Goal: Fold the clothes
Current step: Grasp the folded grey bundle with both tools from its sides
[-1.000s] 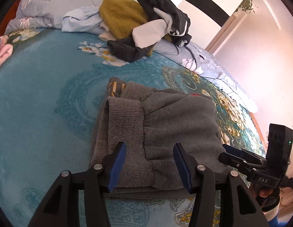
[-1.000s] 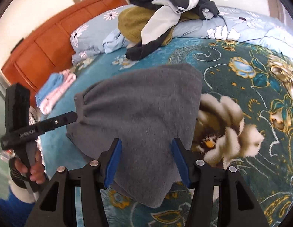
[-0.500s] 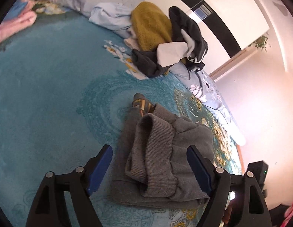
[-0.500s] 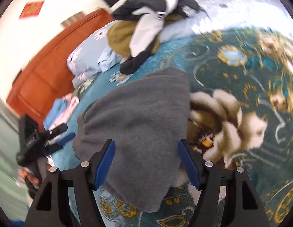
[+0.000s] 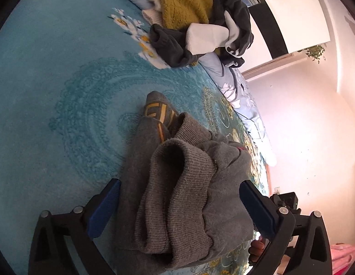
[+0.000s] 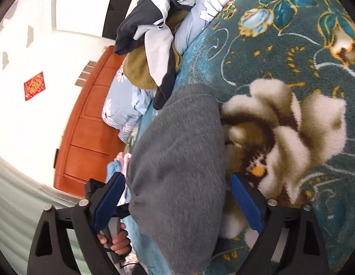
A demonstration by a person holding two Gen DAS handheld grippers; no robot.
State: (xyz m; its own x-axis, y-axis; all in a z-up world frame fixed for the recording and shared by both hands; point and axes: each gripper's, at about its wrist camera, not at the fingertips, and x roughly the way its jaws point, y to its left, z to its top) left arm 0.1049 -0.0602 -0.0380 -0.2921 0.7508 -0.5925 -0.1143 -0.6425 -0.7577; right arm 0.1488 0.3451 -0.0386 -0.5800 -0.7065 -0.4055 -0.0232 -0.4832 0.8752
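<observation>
- Left gripper: its jaws are opening, the blue pads standing wide on either side of the grey garment, which is lying between them; the pads are not pressing on it.
- Right gripper: its jaws are also opening, with the far end of the same garment sitting between the blue pads; no squeeze is showing.
- Grey garment: a fleecy grey piece with ribbed cuffs or hem, lying bunched and partly folded on the bed; a yellow-striped part is poking out at its far end.
- Teal blanket: it is covering the bed under the garment, patterned with a large cream-and-brown flower just beside the garment in the right wrist view.
- Clothes pile: mustard, dark grey and white pieces are heaping up near the pale blue floral bedding, well apart from the grey garment.
- Wooden headboard: it is standing against the white wall.
- Person's hand: it is gripping the left gripper's handle.
</observation>
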